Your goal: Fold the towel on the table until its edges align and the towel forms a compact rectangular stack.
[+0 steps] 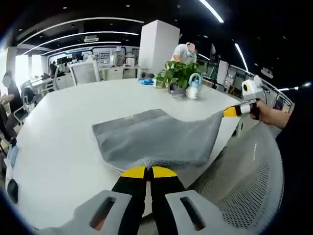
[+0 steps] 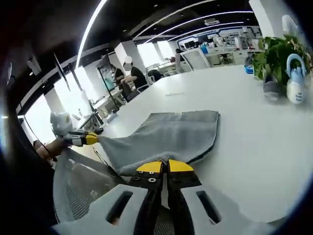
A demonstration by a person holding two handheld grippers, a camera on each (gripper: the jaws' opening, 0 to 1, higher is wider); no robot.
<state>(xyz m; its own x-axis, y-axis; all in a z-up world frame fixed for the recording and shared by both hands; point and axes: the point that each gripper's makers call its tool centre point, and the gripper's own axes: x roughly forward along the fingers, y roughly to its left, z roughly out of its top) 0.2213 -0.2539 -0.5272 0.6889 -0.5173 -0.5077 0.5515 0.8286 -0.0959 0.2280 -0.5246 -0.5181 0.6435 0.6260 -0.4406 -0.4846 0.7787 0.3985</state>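
A white counter point(image 1: 73, 127) fills the frame's middle. On it lie a grey towel point(image 1: 156, 137) at centre, and a potted plant point(image 1: 178, 76) and small watering can point(image 1: 194, 87) toward the top.

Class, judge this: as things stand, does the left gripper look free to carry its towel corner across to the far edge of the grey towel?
Probably yes. The left gripper is shut on the grey cloth towel, and the white round table beyond its far edge looks bare; the potted green plant stands further back.
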